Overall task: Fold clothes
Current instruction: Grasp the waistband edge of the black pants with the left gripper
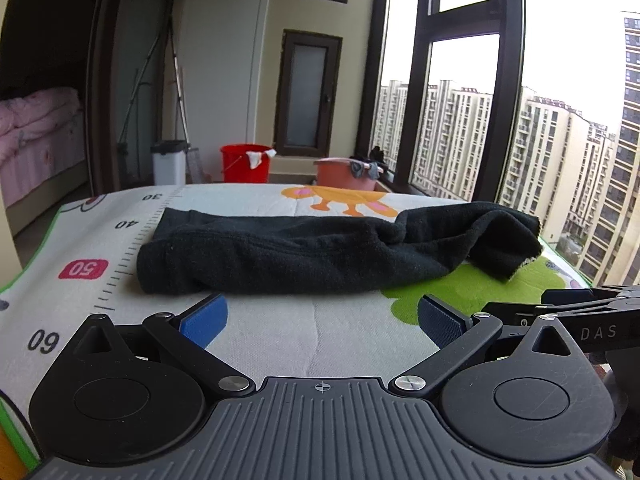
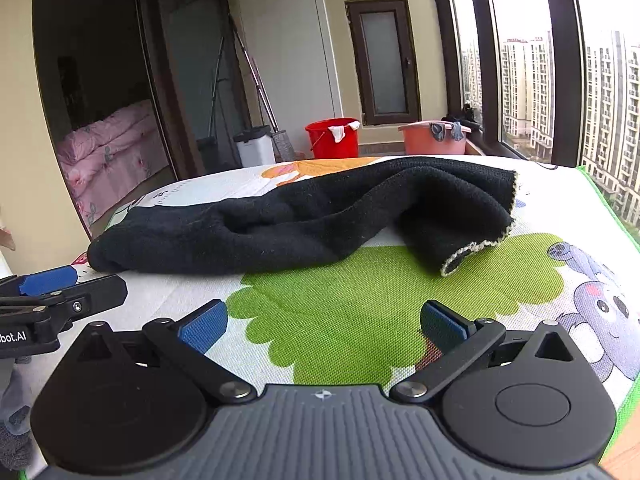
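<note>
Both grippers' fingers (image 1: 204,320) spread near garment (image 1: 304,256)

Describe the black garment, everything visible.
The black garment is a fleecy, knit-looking piece lying lengthwise across the printed mat, roughly folded into a long band. Its left end is a rounded fold; its right end is bunched and humped, with a cut edge showing pale stitching. It rests only on the mat. Both the left hand-held gripper and right hand-held gripper are open, short of it, not touching.
</note>
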Demonstrator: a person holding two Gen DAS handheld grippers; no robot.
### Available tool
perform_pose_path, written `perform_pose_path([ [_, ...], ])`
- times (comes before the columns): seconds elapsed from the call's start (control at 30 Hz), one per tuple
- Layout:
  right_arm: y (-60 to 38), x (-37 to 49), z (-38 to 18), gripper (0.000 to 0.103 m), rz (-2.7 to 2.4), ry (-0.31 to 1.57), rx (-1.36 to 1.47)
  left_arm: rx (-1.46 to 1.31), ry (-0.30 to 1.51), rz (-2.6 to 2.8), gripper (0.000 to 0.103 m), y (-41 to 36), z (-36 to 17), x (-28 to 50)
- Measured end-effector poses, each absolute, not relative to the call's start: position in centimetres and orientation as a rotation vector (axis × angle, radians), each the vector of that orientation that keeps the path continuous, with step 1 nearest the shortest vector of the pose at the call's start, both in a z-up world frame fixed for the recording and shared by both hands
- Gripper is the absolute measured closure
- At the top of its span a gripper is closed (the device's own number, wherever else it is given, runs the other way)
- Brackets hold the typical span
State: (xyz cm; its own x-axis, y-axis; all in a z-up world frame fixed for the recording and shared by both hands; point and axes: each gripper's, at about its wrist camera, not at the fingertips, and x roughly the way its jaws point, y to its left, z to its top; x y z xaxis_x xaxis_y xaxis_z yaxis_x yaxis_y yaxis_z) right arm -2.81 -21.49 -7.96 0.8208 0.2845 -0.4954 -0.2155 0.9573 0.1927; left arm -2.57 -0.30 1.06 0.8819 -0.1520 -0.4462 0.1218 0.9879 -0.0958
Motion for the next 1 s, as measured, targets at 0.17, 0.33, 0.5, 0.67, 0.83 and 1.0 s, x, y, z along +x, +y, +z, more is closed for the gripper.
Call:
perform_pose_path([
  [0.17, -22.3, -4.5, -7.0, 0.0, 0.311, 0.523, 0.166, -0.087, 0.467, -0.151, 0.0, 0.8, 2.7, -2.5],
  [0.33, -24.7, -4.1, -3.6, 0.0, 0.451, 0.465, 0.283, -0.123, 0.455, -0.202, 0.0, 3.4, 6.1, -0.6],
  [0.5, -26.8, -2.2, -3.4, 0.0, 0.52, 0.541, 0.43, -0.255, 0.56, -0.142, 0.0, 7.3, 5.1, 3.1],
  [0.67, -29.0, 0.5, -2.2, 0.0, 0.634, 0.598, 0.589, -0.326, 0.623, -0.006, 0.0, 11.0, 4.0, 7.4],
  [0.83, -28.9, 4.7, -1.1, 0.042, 0.538, 0.651, 0.56, -0.235, 0.636, -0.013, 0.0, 11.5, 2.5, 11.6],
  [1.0, -27.9, 8.6, -1.0, 0.06, 0.356, 0.634, 0.42, -0.229, 0.687, -0.021, 0.0, 12.1, 1.2, 14.5],
])
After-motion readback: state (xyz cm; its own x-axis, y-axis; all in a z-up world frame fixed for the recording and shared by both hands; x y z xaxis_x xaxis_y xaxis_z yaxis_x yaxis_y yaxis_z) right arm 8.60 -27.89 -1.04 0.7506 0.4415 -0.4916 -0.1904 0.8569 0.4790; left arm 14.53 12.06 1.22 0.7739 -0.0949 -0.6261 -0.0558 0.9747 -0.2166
